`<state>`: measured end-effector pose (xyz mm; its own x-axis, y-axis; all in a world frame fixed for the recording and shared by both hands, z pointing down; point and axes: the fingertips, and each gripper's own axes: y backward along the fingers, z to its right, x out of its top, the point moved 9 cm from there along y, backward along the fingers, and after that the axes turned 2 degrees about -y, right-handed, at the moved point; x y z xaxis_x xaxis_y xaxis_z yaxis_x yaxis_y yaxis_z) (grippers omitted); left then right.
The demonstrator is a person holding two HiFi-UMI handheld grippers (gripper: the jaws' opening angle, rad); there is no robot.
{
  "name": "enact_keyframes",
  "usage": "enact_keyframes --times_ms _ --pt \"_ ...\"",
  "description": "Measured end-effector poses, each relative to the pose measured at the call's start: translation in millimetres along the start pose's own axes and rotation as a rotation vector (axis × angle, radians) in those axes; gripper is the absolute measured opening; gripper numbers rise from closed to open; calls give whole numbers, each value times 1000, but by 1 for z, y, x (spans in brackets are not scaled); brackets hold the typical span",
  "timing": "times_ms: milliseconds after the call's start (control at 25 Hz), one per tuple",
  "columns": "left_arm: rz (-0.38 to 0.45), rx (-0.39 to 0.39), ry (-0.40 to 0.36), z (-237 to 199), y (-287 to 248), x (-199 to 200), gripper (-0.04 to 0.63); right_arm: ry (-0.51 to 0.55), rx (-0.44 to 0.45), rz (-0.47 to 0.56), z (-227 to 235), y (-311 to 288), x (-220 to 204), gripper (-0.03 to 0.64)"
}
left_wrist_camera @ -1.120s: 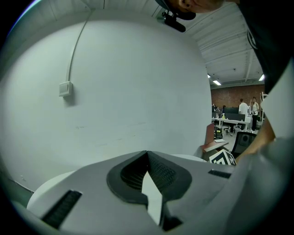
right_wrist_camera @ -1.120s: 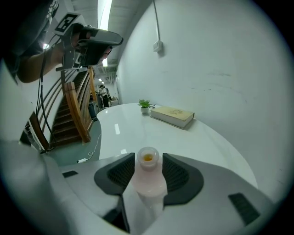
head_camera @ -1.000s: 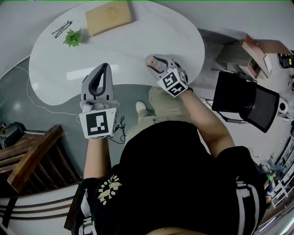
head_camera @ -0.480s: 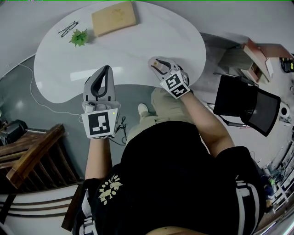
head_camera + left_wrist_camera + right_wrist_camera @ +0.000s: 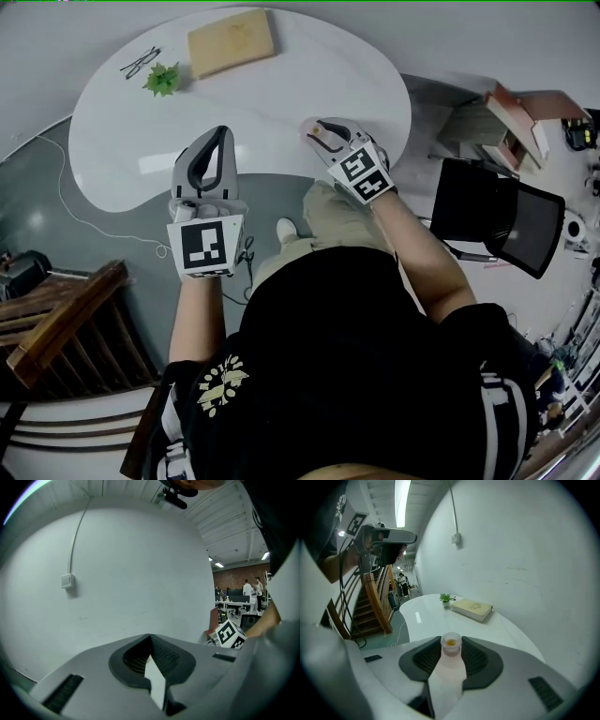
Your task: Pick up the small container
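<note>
The small container [image 5: 449, 672] is a pale pink, cloudy little bottle with a round top. A yellow-orange spot shows at that top, though what it is cannot be made out. It sits upright between the jaws of the right gripper [image 5: 451, 641], whose ribbed dark pads press on it from both sides, about half closed around it. In the head view this gripper is over the near edge of the desk [image 5: 281, 84]. Whether the bottle's base touches the surface cannot be told.

The left gripper [image 5: 150, 637] is off the desk's near side over the floor [image 5: 56, 187], its jaws closed tip to tip with nothing between them.

The desk is white, glossy and bean-shaped. At its far end lie a tan book [image 5: 232, 39], a small green plant [image 5: 162, 77] just beside it, and a pair of glasses [image 5: 139, 62] near the plant.

The floor is grey-green, with a thin white cable [image 5: 66, 202] trailing across it. Wooden stairs [image 5: 56, 328] rise on the left, a black chair [image 5: 502, 220] stands on the right, and a plain white wall [image 5: 525, 573] stands behind the desk.
</note>
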<state>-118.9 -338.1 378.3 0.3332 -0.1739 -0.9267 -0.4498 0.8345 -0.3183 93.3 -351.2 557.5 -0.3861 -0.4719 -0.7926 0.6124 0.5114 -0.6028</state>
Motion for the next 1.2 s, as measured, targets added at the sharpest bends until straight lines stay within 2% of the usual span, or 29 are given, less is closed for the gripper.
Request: enact_keyframes --times_ms 360,800,1200 --pt "30 -19 -17 4 7 19 21 13 -28 0 0 38 40 150" --pt "64 -33 -8 3 27 31 21 21 -28 61 -11 89 83 150" --pt "87 -38 -5 5 51 38 21 -13 -66 118 -23 126 102 149"
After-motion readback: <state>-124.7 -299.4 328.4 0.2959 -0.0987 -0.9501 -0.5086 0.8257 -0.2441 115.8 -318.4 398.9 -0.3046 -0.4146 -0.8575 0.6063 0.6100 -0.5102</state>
